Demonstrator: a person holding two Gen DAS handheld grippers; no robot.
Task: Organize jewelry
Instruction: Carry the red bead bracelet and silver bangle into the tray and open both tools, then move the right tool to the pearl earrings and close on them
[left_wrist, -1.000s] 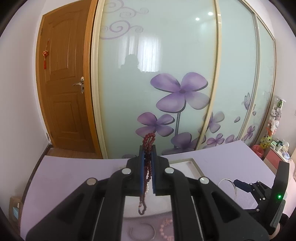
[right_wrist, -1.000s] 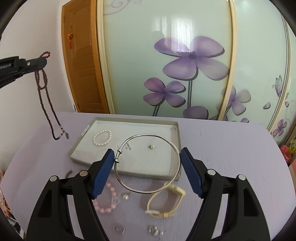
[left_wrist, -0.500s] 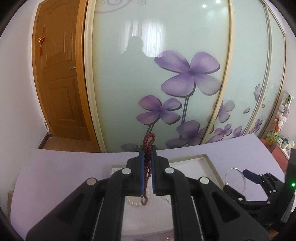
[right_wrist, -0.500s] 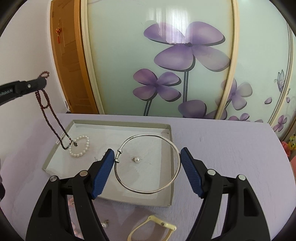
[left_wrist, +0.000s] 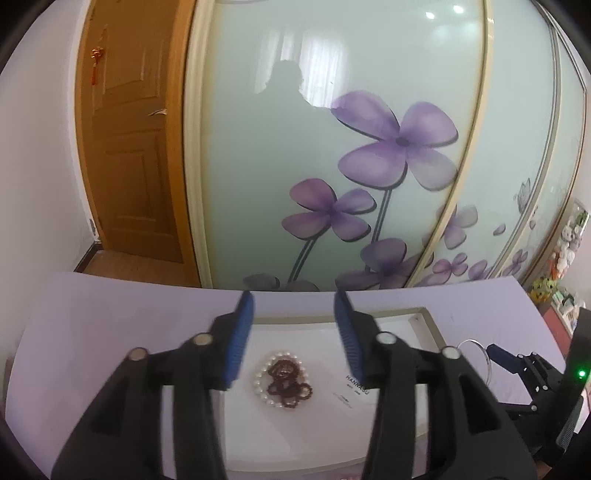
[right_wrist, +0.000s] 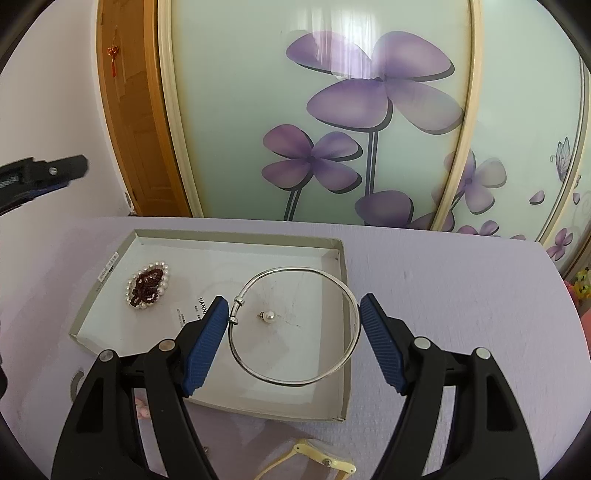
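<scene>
A lilac table (right_wrist: 461, 295) stands before sliding wardrobe doors (right_wrist: 369, 110) of frosted glass printed with purple flowers, a wooden door (left_wrist: 129, 147) to their left; on it sits a shallow white tray (right_wrist: 341, 332).

My left gripper (left_wrist: 293, 332) hangs over the tray's left part, its blue pads having just swung apart, with nothing between them. Below it the dark red bead necklace (left_wrist: 286, 384) lies heaped in the tray inside the ring of a white pearl bracelet (left_wrist: 260, 373); the two touch. From the right wrist the pair (right_wrist: 147, 290) form an oval whose long axis runs from near left to far right.

My right gripper (right_wrist: 291, 332) is clamped across a thin silver bangle (right_wrist: 295, 325), pads pressing its left and right sides. The hoop lies roughly flat above the tray's right half, its small clasp beside the left pad. A single pearl earring (right_wrist: 268, 316) shows through the hoop, on the tray floor.

Printed lettering on the tray floor is partly covered by the pads and too small to read. Near the table's front edge, a pale yellow strap (right_wrist: 314, 458) and something pink (right_wrist: 142, 406) are cut off by the gripper arms and cannot be identified. Shelf items at far right are blurred.
</scene>
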